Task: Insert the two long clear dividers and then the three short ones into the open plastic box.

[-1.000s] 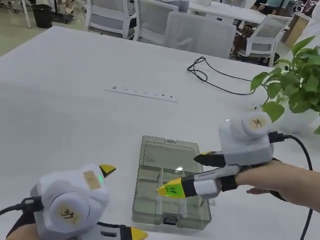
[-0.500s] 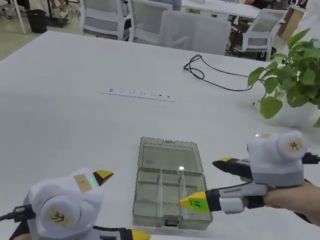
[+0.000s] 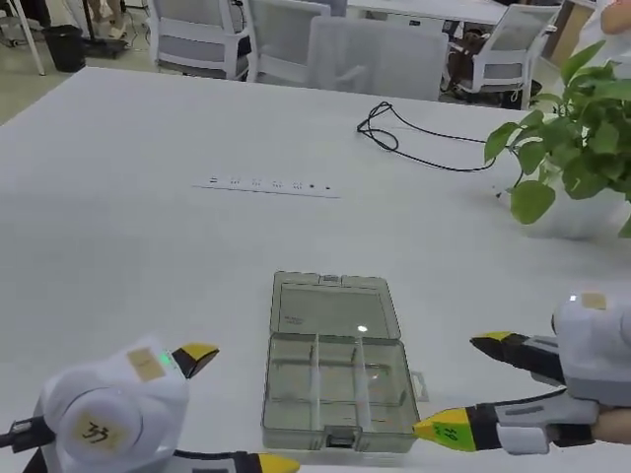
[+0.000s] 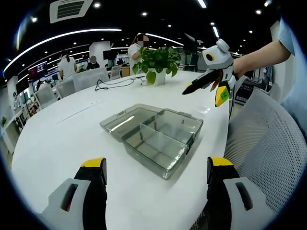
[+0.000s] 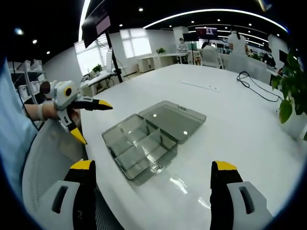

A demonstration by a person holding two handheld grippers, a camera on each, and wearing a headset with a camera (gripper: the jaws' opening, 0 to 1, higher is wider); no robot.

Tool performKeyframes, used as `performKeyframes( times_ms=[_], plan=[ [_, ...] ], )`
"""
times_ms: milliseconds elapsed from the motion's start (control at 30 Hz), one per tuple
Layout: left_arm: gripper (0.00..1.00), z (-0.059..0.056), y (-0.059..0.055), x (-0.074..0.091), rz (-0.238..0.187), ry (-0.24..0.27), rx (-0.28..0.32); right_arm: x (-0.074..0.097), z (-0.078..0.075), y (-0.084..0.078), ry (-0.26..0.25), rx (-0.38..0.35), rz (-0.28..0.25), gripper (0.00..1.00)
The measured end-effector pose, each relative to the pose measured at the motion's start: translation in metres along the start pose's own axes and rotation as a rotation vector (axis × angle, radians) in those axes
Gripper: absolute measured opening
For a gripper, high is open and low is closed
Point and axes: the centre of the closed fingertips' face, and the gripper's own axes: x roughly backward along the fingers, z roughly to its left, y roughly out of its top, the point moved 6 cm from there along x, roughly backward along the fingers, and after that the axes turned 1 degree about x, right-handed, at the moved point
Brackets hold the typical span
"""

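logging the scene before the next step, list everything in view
table: one, white, under everything
plastic box: one, clear grey, open, near edge
long dividers: two, clear, upright in box
power strip: one, white, mid table
cable: one, black, far side
plant: one, green, right edge
chairs: several, grey-white, beyond table
left gripper: one, white, yellow tips, open, left of box
right gripper: one, white, yellow tips, open, right of box

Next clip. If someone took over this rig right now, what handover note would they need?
The open plastic box sits mid-table, lid flat behind it. The left gripper is open and empty, left of it; the right gripper is open and empty, to its right. Done: two long dividers stand in the tray. Left: three short ones; something clear by the box's right wall may be them, too faint to tell.
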Motion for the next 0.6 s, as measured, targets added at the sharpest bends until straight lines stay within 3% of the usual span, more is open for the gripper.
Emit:
performKeyframes(
  times_ms=[300,600],
  plan=[
    [0.88,0.001,-0.001,0.001,0.006,0.004,0.005,0.014,-0.007,-0.016,-0.010,0.025,0.012,1.00],
    [0.88,0.001,-0.002,0.001,0.008,0.002,0.026,0.025,-0.008,-0.029,-0.032,0.002,0.013,1.00]
  ],
)
